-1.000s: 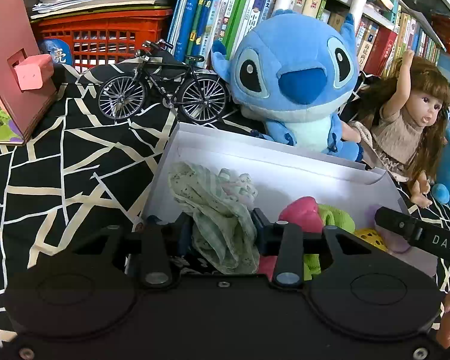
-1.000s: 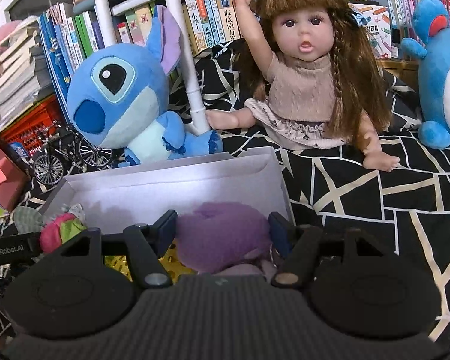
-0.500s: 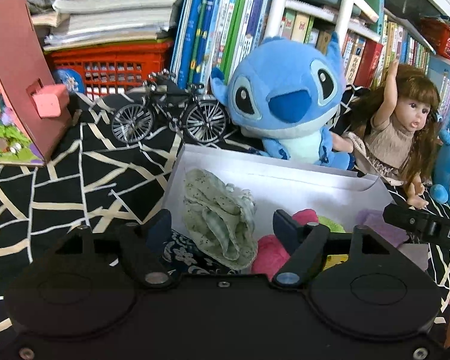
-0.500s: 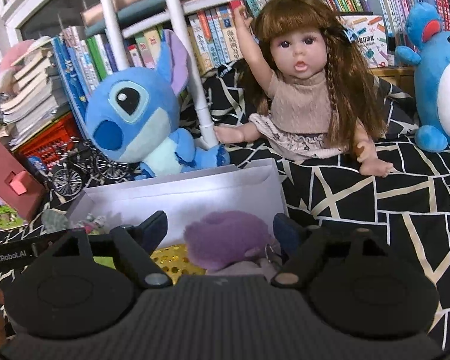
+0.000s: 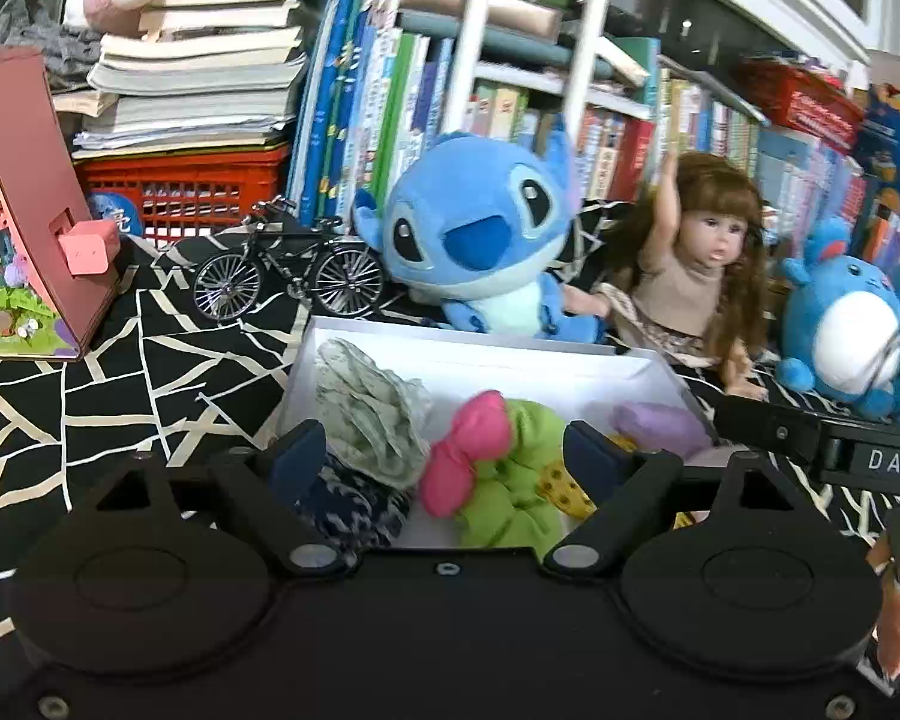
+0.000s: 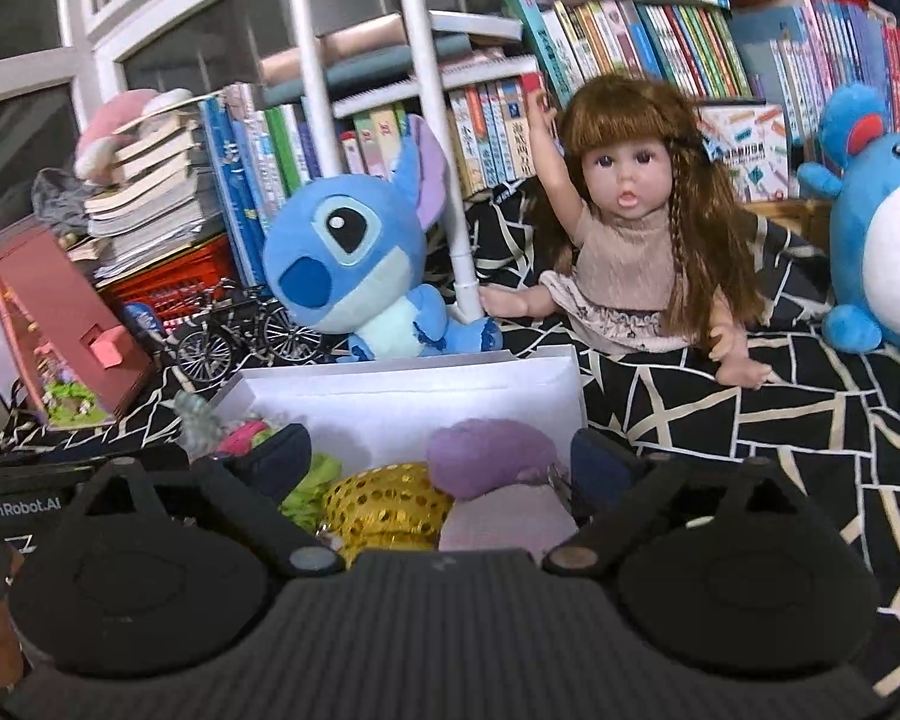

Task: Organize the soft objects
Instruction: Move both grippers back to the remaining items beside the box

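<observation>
A white box [image 5: 510, 360] [image 6: 402, 402] on the black patterned cloth holds soft items: a pale green cloth [image 5: 372, 414], a dark blue floral piece [image 5: 348, 504], a pink and green scrunchie [image 5: 492, 462], a gold sequin piece [image 6: 384, 504] and a purple plush [image 6: 492, 456] [image 5: 660, 426]. My left gripper [image 5: 444, 456] is open and empty above the box's near left part. My right gripper [image 6: 438, 456] is open and empty above the purple plush.
Behind the box stand a blue Stitch plush [image 5: 480, 240] [image 6: 360, 264], a doll [image 5: 696, 276] [image 6: 636, 240], a blue round plush [image 5: 852, 330] [image 6: 882, 222], a model bicycle [image 5: 288, 270], a red basket [image 5: 180, 186], a pink toy house [image 5: 24, 210] and shelves of books.
Both grippers opened, let go of the green cloth and the purple plush into the box, and drew back and up.
</observation>
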`<action>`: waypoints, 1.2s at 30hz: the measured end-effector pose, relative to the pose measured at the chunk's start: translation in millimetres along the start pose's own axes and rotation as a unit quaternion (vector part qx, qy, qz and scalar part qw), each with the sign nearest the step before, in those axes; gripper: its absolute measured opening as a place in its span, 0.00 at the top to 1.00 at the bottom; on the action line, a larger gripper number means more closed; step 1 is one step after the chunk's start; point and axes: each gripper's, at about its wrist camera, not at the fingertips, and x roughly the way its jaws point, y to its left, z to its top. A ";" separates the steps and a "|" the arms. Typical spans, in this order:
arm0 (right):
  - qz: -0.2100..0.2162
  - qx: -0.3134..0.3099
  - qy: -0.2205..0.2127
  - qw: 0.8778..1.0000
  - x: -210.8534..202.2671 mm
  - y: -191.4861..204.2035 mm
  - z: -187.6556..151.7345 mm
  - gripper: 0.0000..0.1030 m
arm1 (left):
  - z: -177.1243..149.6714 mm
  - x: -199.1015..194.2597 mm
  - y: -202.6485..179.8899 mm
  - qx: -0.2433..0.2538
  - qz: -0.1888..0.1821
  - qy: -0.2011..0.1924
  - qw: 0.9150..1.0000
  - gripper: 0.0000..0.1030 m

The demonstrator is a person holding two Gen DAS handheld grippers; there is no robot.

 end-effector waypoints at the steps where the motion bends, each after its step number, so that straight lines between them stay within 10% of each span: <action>1: 0.002 -0.004 -0.002 1.000 -5.1 0.5 -1.9 0.04 | -2.6 -5.1 -1.0 0.003 -0.005 -0.004 1.000 0.17; 36: -0.035 -0.135 -0.108 0.984 -144.5 23.9 -107.7 0.00 | -87.8 -92.8 -27.8 0.043 -0.061 0.002 0.997 0.14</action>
